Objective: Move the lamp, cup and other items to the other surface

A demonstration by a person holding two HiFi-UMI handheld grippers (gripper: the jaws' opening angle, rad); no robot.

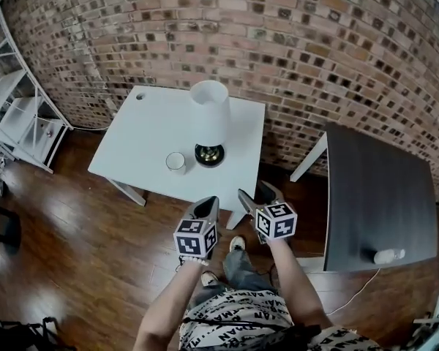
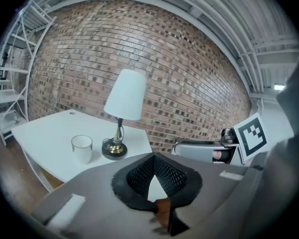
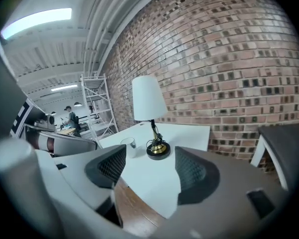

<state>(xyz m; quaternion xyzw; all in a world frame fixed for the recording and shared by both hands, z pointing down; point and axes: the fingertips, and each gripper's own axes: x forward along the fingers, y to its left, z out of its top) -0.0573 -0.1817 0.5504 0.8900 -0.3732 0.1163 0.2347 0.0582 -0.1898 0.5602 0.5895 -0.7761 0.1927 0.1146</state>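
The left gripper (image 1: 208, 205) had its two black ribbed pads brought together at the tips, with nothing between them. The right gripper (image 1: 254, 192) stood with its jaws apart and empty, only bare tabletop and floor showing through the gap. Both hung side by side over the brown wooden floor (image 1: 95, 254), just short of the near edge of the white rectangular table (image 1: 139, 137) and pointing towards it.

As far as the task could be judged, little or none of it was done. The table lamp with the white tapered shade (image 1: 208, 123) and the small white round cup (image 1: 176, 162) both sat on the white table, untouched. The dark grey table (image 1: 380, 196) to the right, presumably the other surface, carried only one small pale object (image 1: 389, 255) near its front edge (too small to identify). So the lamp and cup both remained to be picked up and carried across.

The lamp stood upright near the table's far right side, close to the brick wall (image 1: 278, 42), with a thin brass stem rising from a brass base on a black round foot. The cup stood upright just beside that foot, apparently empty.
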